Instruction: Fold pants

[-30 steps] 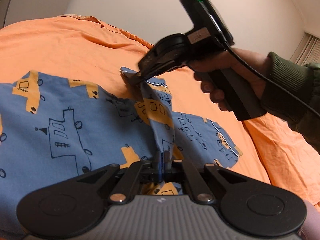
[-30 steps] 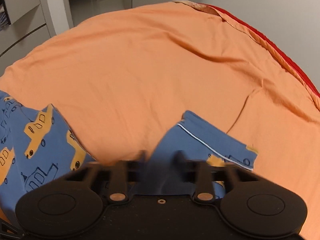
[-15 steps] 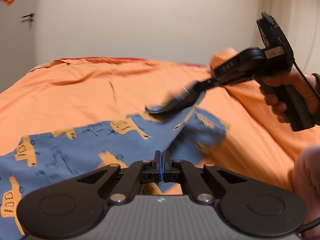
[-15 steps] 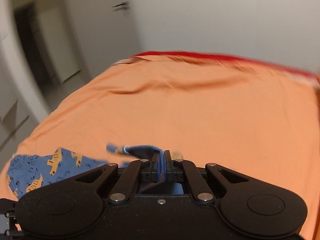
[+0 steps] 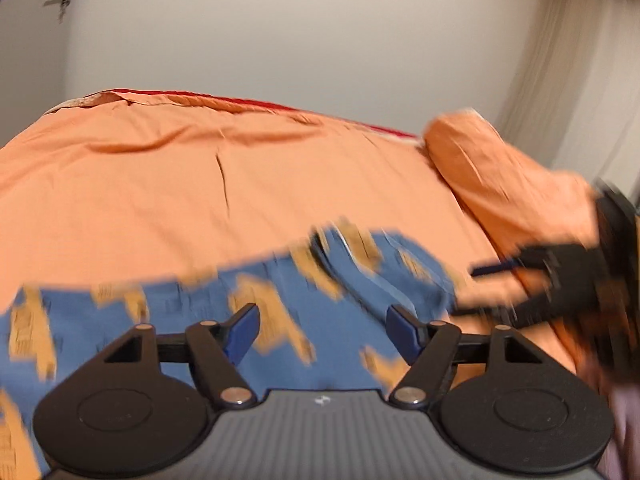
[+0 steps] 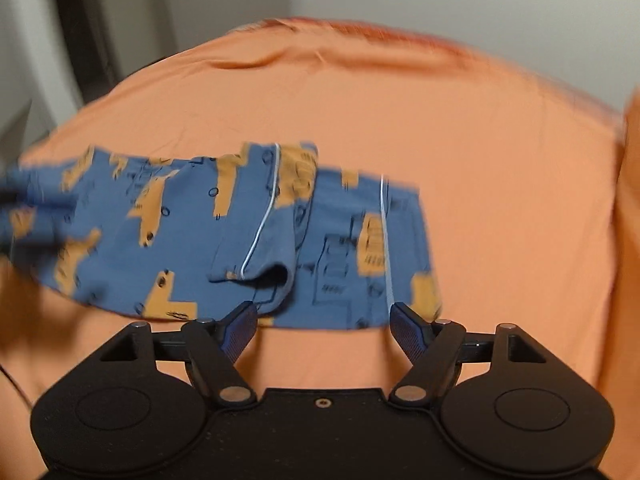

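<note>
Pants point(image 6: 248, 232) of blue cotton printed with orange vehicles and edged in thin white piping lie spread across the near part of a bed covered by an orange sheet point(image 6: 400, 112). In the right wrist view one leg end is folded over the other, its hem curling up near the middle, and the fabric's near edge stops just beyond the fingertips. Bare orange sheet stretches wide beyond the pants towards the far edge of the bed, and to the right as well.

The right gripper point(image 6: 323, 320) has just been opening; its blue-padded fingers point(image 6: 240, 326) stand wide apart with nothing between them, above the sheet just short of the fabric. The left gripper point(image 5: 323, 326) has likewise just been opening, its fingers point(image 5: 242, 332) spread wide over the pants with no cloth between them.

In the left wrist view the pants and the right gripper at the right edge are heavily blurred. An orange pillow point(image 5: 492, 168) lies beyond that. The left side of the right wrist view is smeared too.
</note>
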